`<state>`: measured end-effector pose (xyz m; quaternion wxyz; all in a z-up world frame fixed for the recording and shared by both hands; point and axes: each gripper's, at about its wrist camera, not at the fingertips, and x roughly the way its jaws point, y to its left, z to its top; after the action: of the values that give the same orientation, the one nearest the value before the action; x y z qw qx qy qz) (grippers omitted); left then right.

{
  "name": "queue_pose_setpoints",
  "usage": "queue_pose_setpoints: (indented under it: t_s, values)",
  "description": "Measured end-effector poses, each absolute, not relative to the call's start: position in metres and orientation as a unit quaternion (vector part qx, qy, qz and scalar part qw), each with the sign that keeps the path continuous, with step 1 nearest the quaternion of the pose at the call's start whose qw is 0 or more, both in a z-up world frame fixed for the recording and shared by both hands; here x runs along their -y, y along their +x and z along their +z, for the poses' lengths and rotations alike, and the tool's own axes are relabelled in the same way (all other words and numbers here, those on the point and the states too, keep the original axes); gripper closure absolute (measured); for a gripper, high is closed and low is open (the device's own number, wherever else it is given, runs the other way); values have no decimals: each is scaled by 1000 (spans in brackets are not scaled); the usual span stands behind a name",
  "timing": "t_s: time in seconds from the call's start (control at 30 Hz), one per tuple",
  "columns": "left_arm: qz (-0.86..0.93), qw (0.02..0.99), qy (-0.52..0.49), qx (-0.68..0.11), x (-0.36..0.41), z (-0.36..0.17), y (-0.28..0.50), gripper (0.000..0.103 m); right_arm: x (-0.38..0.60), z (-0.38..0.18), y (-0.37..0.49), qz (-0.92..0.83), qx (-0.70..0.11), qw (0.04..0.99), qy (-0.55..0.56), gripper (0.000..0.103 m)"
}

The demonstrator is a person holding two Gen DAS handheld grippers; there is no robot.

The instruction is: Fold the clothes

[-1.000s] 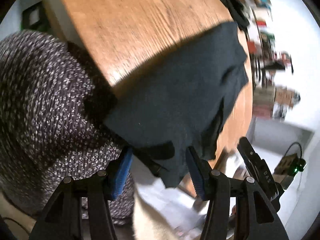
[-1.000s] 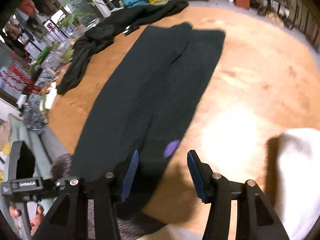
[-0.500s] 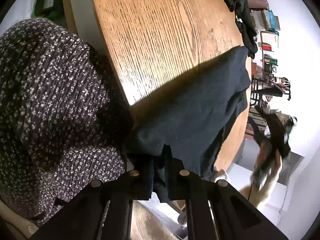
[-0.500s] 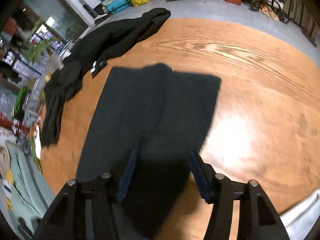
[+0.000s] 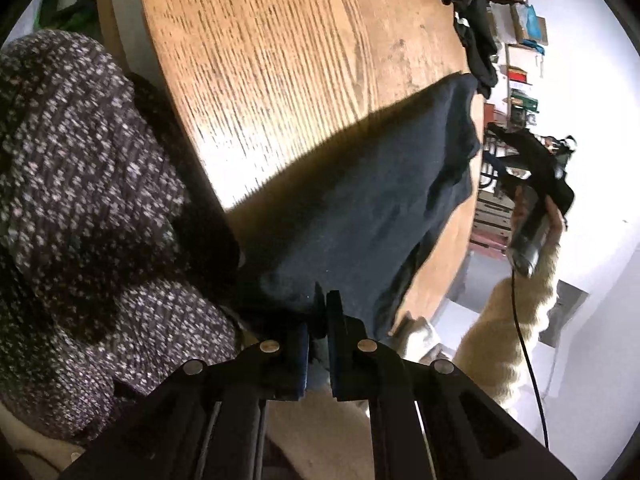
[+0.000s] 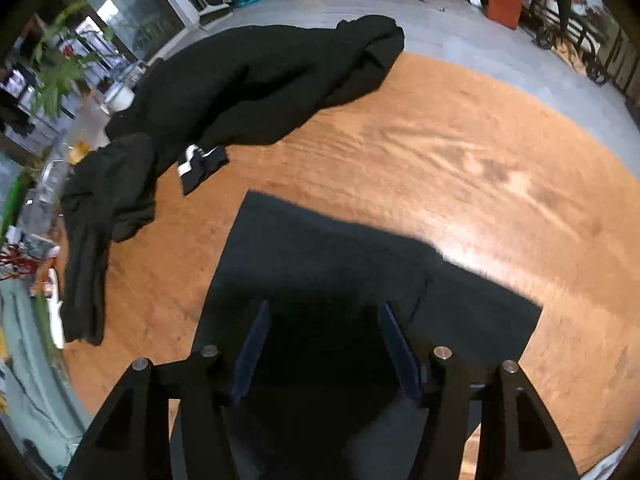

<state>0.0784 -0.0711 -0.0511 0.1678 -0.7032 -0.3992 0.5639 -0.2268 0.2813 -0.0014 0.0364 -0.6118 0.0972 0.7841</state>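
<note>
The near end of a dark pair of trousers (image 5: 360, 216), laid lengthwise on the round wooden table (image 5: 280, 80), is pinched at the table's edge by the left gripper (image 5: 322, 312), whose jaws are closed on the cloth. Farther right, above the garment's far end, the right gripper (image 6: 324, 344) is held pointing steeply down with its jaws well apart and nothing between the pads. The step in hand is judged to be securing both ends before a fold. Next, the right jaws would need to be lowered onto the far hem (image 6: 392, 256) and closed. A heap of black clothes (image 6: 224, 92) is left beyond. A white mark on a black band (image 6: 200, 160) there is seen, but no writing can be read.
</note>
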Motion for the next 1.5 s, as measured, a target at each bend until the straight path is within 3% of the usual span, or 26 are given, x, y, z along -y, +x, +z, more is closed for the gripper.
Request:
queue_pose_setpoints:
  t_s: [0.3,0.43,0.53,0.67,0.97,1.2,1.27,1.33,1.37,1.5]
  values:
    - [559,172,-693,422,74,-52,85,95,-330,-24,-234,747,-124,77,-648,42]
    - [565,175,-688,421,73,-49,86,95,-337,-31,-226,744,-147,57,-649,53]
    - [565,175,-687,423,74,-49,87,95,-340,-33,-221,745,-144,55,-649,73]
    - [561,179,-685,428,76,-48,90,95,-342,-31,-212,747,-152,29,-647,90]
    - [566,178,-707,385,68,-40,95,94,-363,-2,-196,761,-167,45,-625,95]
    - [678,275,-676,90,14,33,111,86,-368,-5,-180,755,-186,53,-626,95]
    - [730,296,-616,20,-9,48,125,76,-365,-5,-178,754,-187,52,-627,95]
    - [773,313,-550,-50,-33,64,140,40,-363,-6,-177,752,-195,49,-628,95]
    - [778,325,-530,-91,-45,63,149,35,-360,-7,-177,750,-201,46,-629,95]
    - [756,364,-500,-215,-88,46,177,34,-353,-9,-181,750,-189,49,-632,95]
